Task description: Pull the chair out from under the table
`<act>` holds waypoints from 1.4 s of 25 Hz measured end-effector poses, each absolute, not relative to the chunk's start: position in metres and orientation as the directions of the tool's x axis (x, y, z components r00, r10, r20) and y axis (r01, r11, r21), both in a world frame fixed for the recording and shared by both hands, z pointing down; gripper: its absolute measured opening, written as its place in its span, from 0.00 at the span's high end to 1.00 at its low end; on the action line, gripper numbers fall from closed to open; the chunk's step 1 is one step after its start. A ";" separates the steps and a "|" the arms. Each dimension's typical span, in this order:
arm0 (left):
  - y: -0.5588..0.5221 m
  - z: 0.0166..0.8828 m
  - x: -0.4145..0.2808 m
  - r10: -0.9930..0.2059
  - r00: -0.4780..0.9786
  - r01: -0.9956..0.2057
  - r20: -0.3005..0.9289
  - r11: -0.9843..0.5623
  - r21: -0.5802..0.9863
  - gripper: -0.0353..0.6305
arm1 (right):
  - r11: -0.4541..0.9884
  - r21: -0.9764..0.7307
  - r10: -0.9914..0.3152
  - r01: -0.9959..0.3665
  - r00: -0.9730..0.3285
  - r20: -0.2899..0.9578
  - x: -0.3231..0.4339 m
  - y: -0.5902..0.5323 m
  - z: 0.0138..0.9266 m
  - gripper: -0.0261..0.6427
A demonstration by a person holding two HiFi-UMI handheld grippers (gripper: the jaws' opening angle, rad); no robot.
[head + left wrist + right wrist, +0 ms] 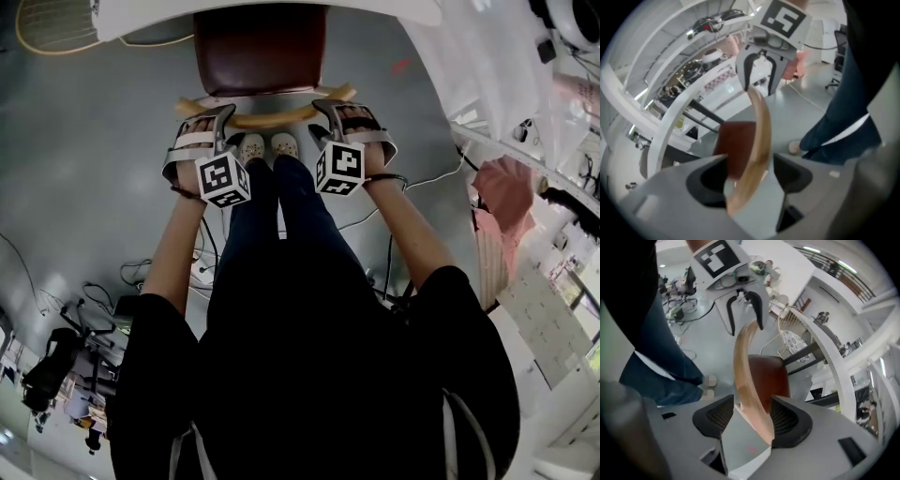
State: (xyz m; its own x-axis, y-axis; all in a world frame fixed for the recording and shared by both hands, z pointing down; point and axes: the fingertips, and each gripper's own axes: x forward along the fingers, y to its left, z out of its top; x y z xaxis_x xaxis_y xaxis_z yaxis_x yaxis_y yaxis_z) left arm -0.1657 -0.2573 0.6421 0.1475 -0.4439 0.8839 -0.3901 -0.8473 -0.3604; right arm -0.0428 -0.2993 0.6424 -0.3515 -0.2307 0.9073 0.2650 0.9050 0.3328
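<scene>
A chair with a dark red seat stands tucked under the white table, its curved wooden backrest toward me. My left gripper straddles the backrest's left end and my right gripper its right end, both pointing steeply down. In the left gripper view the backrest runs between the open jaws of the left gripper, with gaps on both sides. In the right gripper view the backrest lies between the open jaws of the right gripper, close to one pad.
My legs and pale shoes stand right behind the chair on the grey floor. Cables trail at the left. Shelving and pink items crowd the right side. A round woven thing sits at the far left.
</scene>
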 end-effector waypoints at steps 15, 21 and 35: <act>-0.255 0.711 -0.193 -0.271 -0.078 -0.032 0.959 -0.961 -0.274 0.63 | 0.737 0.316 -0.298 0.597 -0.133 0.945 -0.048 -0.317 0.702 0.66; -0.255 0.713 -0.191 -0.257 -0.097 0.013 0.961 -0.966 -0.257 0.75 | 0.710 0.332 -0.352 0.621 -0.095 0.931 -0.044 -0.318 0.706 0.75; -0.176 0.718 -0.174 -0.229 -0.065 0.137 0.971 -0.966 -0.218 0.76 | 0.747 0.297 -0.347 0.596 -0.031 0.937 -0.020 -0.229 0.712 0.76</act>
